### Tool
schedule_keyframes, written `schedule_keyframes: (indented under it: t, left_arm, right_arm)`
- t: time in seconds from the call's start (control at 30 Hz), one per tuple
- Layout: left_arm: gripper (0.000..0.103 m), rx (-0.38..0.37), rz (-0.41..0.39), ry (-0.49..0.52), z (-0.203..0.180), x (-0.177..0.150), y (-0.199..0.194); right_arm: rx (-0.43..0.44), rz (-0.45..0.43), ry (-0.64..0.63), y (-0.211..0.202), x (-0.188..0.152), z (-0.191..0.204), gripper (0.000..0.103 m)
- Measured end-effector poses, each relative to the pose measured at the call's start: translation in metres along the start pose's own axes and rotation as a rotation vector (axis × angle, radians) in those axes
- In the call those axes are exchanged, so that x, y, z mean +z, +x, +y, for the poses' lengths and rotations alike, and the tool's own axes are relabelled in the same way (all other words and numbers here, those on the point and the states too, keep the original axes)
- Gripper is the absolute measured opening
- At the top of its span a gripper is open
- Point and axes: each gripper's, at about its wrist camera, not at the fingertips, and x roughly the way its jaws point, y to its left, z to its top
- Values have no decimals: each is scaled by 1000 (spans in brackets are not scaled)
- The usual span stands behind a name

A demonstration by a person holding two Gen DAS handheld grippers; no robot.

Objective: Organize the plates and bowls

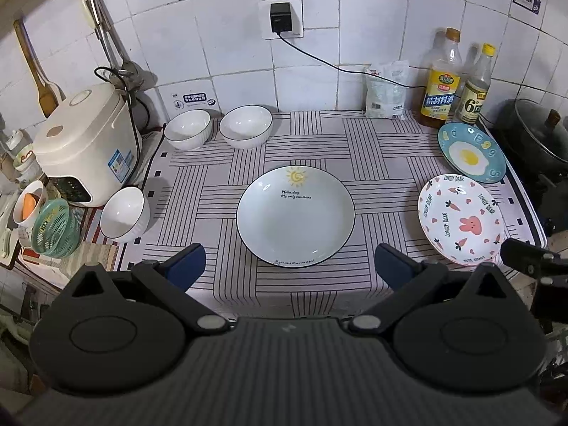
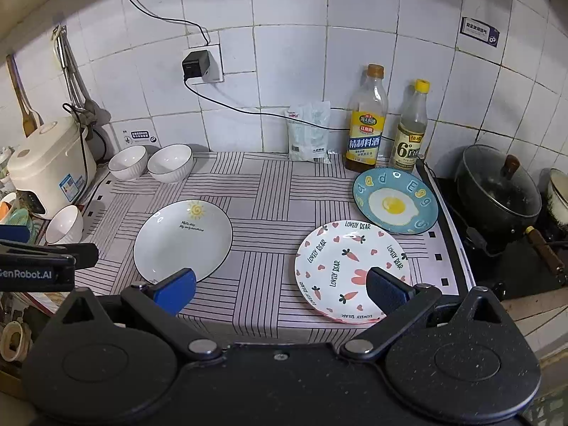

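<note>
While both grippers are hanging wide open and empty, the left gripper [image 1: 289, 264] is facing the sun plate [image 1: 295, 216], the right gripper [image 2: 280, 289] nearing the bear plate [image 2: 349, 269].

A cream rice cooker [image 1: 83, 142] is set at the worktop's left edge. Along the back edge, two bottles [image 2: 365, 120] (one amber-capped, one yellow-capped) are stood beside a white packet [image 2: 309, 133]. A lidded dark pot [image 2: 497, 186] is placed past the right edge. A black plug [image 1: 281, 17] is fitted in the tiled wall.
</note>
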Motion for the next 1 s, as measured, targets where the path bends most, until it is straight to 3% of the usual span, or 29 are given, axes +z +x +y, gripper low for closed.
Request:
schedule_keyframes:
  t: [1.0]
  left_arm:
    - [102, 33, 6, 0, 6, -7, 8]
  right_arm:
    - [-91, 32, 23, 4, 5, 2, 103]
